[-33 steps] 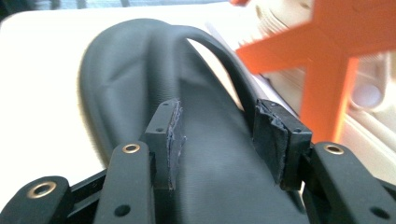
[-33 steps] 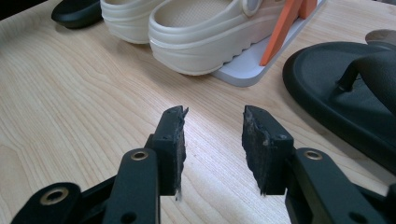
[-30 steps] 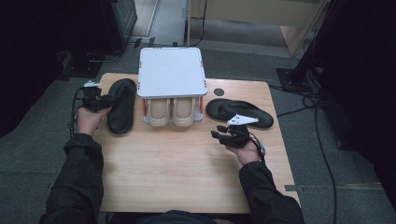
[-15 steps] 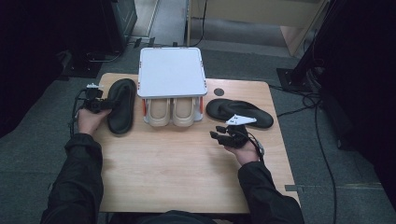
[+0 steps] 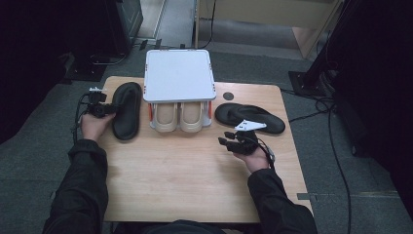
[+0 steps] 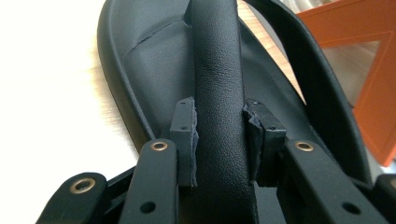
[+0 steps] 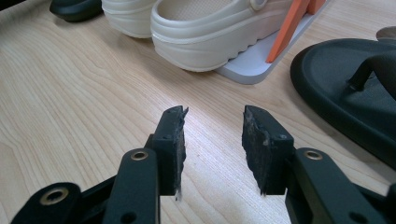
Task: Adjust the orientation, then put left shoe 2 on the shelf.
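The left gripper (image 6: 219, 140) has just been closing and now pinches the strap (image 6: 217, 70) of the black sandal (image 5: 126, 114) lying near the table's (image 5: 195, 185) left edge; its pads press both sides of the strap. In the left gripper view the sandal's heel is cut off and the strap hides much of the footbed. The right gripper (image 7: 212, 149) stands open over bare wood near the right edge, holding nothing. Beside it lies the other sandal (image 5: 251, 118), partly covered by the gripper's grey plate. The rack's (image 5: 179, 75) white top hides most of the cream clogs (image 5: 180, 117).
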